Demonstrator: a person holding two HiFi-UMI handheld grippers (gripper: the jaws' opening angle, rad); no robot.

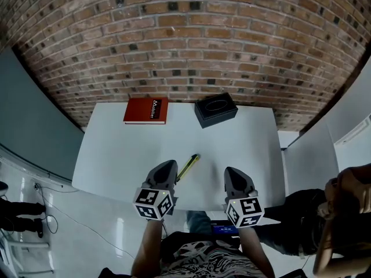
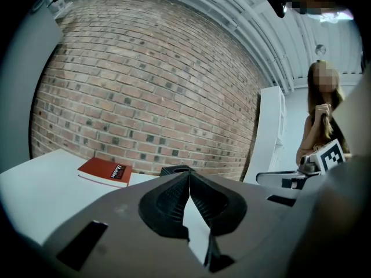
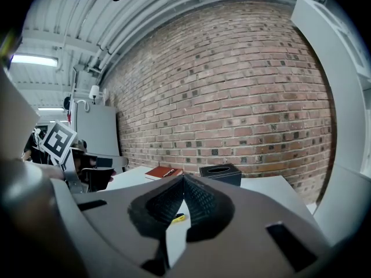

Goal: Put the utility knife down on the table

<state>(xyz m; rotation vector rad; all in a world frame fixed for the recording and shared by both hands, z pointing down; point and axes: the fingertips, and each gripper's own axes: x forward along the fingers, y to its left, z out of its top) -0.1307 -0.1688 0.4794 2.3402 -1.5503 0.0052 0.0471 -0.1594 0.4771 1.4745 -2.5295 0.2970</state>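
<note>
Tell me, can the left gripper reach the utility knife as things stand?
Probably yes: the utility knife lies on bare table just beside the left gripper, nothing between; its jaws are shut, though.

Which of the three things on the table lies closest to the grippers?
The yellow utility knife, lying right beside the left gripper's tip; the red book and the black box sit much farther away.

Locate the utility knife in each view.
Head view: utility knife lies just below the picture's centre.
Left gripper view: not in it.
Right gripper view: a yellow bit, seen through the gap under the jaws' tips.
Shared landmark: the red book.
</note>
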